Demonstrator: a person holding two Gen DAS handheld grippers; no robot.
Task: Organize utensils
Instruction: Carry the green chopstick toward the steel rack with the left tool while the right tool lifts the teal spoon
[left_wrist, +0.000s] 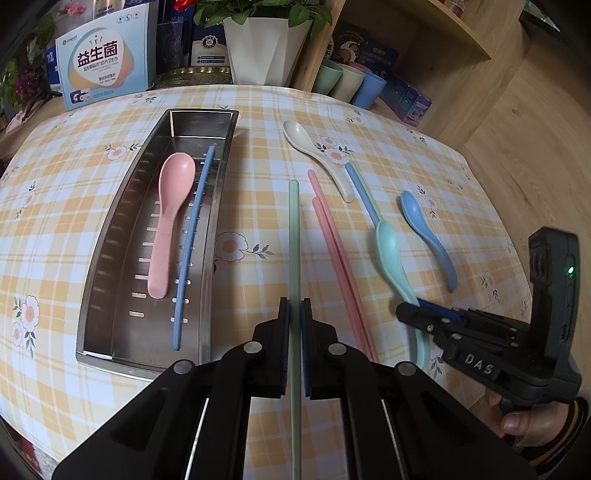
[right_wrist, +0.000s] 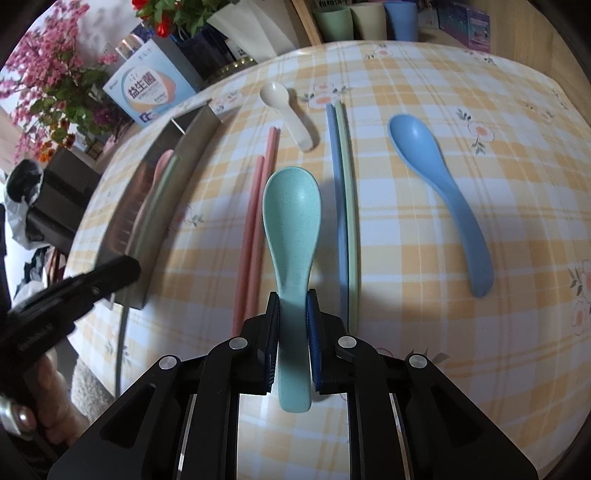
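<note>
left claw (left_wrist: 295, 314) is clamped on the green chopstick (left_wrist: 294, 236), which runs straight ahead over the bench (left_wrist: 251, 155). right claw (right_wrist: 292, 306) is pinched on the handle of the mint spoon (right_wrist: 291, 221), bowl facing up. further out, two pink chopsticks (left_wrist: 332, 236) lie side by side between them. left of those sits the steel tray (left_wrist: 110, 236), holding a pink spoon (left_wrist: 170, 206) and a blue chopstick (left_wrist: 194, 240). off to the right lies a blue spoon (right_wrist: 439, 192), and farthest back a cream spoon (left_wrist: 317, 155).
</note>
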